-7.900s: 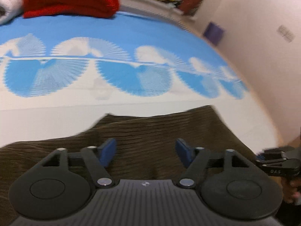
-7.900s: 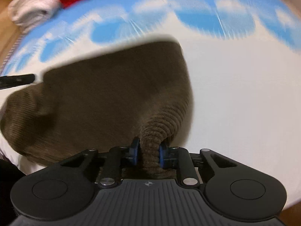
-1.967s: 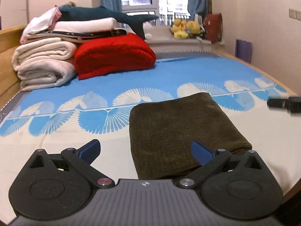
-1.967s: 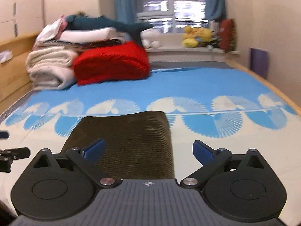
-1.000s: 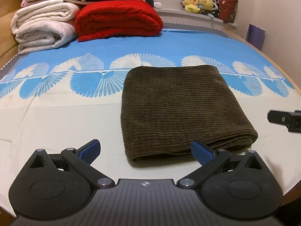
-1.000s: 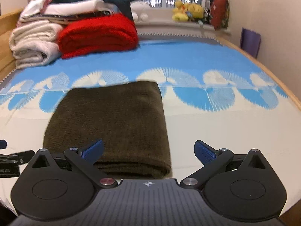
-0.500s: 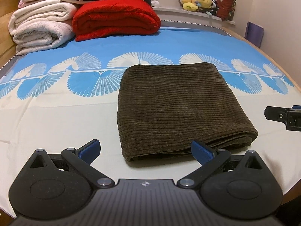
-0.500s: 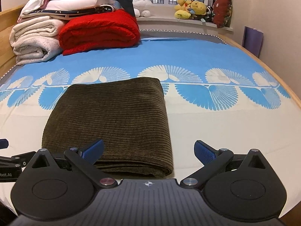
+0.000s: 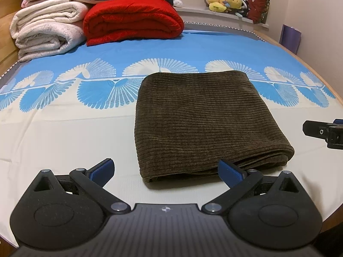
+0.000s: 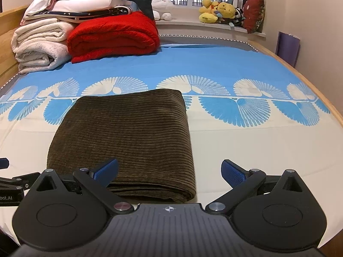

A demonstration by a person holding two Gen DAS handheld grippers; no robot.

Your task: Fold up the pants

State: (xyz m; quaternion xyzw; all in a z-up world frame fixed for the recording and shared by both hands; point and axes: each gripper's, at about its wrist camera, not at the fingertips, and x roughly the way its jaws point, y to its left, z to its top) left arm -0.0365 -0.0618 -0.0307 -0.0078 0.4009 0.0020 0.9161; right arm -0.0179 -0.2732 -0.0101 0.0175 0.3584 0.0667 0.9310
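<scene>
The brown corduroy pants [image 9: 203, 120] lie folded into a flat rectangle on the bed, also seen in the right wrist view [image 10: 126, 137]. My left gripper [image 9: 167, 170] is open, held just short of the bundle's near edge, nothing between its blue pads. My right gripper [image 10: 169, 171] is open too, near the bundle's near right corner. In the left wrist view a part of the right gripper [image 9: 323, 131] shows at the right edge; in the right wrist view a part of the left gripper [image 10: 12, 184] shows at the left edge.
The bed sheet [image 9: 64, 132] is cream near me and blue with fan prints farther off. A red blanket [image 10: 113, 36] and white folded blankets [image 10: 40, 45] are stacked at the far left. Plush toys [image 10: 216, 10] sit on the window ledge. A wooden bed edge [image 10: 321, 98] runs on the right.
Since eight seconds ago the right gripper let go of the pants and both grippers drew back. Over the last second both views barely shift; the folded pants lie still.
</scene>
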